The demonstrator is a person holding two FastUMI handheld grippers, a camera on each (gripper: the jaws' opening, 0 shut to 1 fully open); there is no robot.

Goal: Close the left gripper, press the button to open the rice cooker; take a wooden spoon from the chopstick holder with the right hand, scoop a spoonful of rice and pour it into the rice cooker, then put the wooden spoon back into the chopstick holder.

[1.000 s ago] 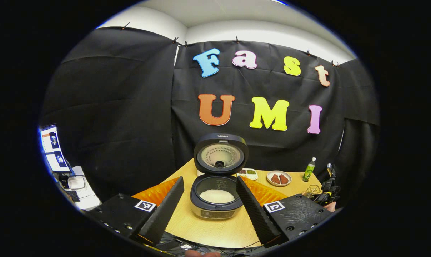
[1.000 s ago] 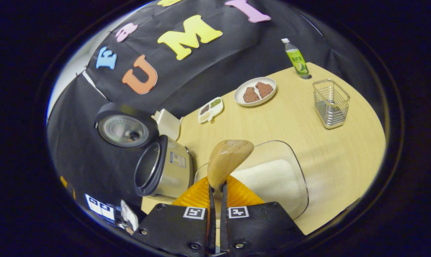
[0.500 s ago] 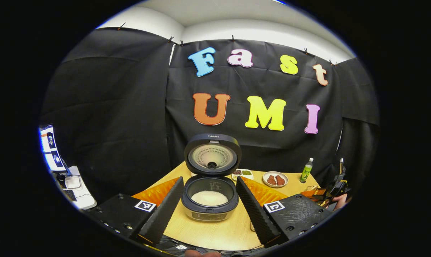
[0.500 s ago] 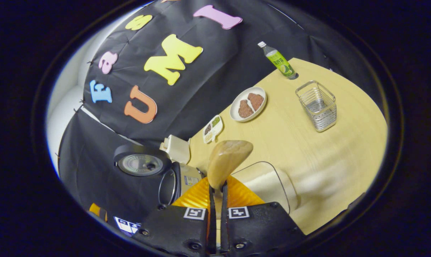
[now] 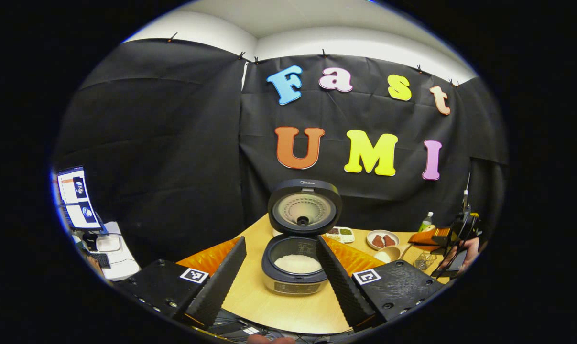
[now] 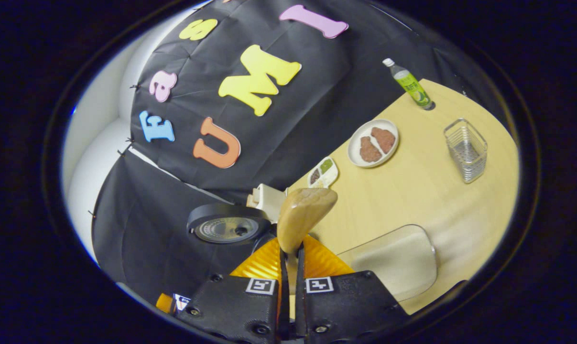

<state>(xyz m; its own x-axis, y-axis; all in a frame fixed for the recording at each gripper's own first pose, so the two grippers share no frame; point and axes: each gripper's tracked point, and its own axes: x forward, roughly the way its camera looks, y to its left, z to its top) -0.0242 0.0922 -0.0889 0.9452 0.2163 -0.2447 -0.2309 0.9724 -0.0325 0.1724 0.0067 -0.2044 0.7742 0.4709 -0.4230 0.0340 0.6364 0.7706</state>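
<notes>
In the right gripper (image 6: 290,253), clamped low on its handle, the wooden spoon (image 6: 303,212) looks light, stiff, smooth — liable to pivot; left gripper (image 5: 281,274) stands apart.

Between the spread fingers (image 5: 233,274) of the left gripper (image 5: 281,279), the rice cooker (image 5: 295,265) stands on the bench (image 5: 255,298), lid up, white rice inside. Beyond the right-hand finger, a plate (image 5: 383,240) and bottle (image 5: 425,222).

Left gripper view faces the rice cooker (image 5: 295,260) level; right gripper view overlooks it (image 6: 228,229), tilted.
</notes>
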